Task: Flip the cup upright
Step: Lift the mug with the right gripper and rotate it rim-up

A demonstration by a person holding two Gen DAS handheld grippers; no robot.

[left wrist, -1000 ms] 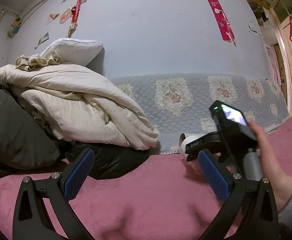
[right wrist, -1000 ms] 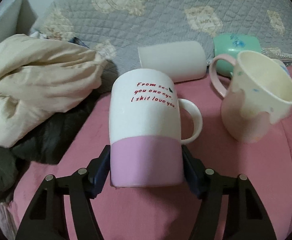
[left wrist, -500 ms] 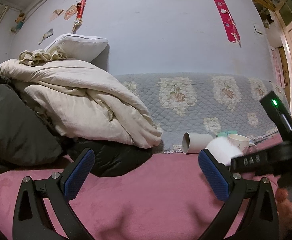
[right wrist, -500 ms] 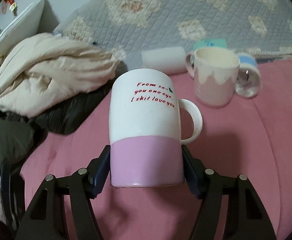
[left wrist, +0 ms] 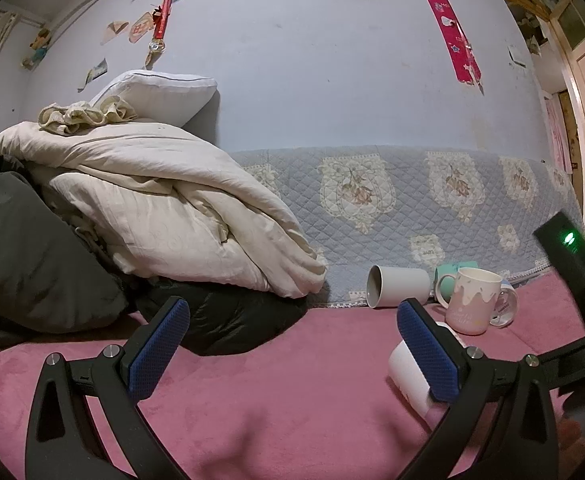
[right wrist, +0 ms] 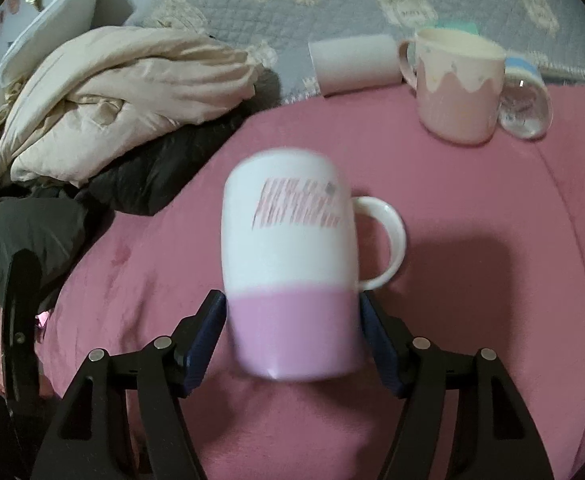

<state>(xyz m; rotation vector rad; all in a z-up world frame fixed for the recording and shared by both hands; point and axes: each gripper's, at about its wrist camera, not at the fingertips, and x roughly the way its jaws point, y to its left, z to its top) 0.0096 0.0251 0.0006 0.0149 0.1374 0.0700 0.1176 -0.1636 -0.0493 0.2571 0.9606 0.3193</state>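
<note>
A white mug with a pink base and red lettering sits between the pads of my right gripper, blurred by motion, handle to the right. The pads stand a little apart from its pink base, so the gripper is open. The mug also shows in the left wrist view, low over the pink blanket, behind my right finger. My left gripper is open and empty above the pink blanket.
A pink drip-glaze mug stands upright at the back. A white cup, a blue-rimmed mug and a green cup lie beside it. Piled bedding and dark clothing fill the left. A quilted cover lines the wall.
My right gripper carried the mug back and down toward the blanket, away from the other cups. Its pads have now come off the mug, which shows motion blur. The left gripper barely moved.
</note>
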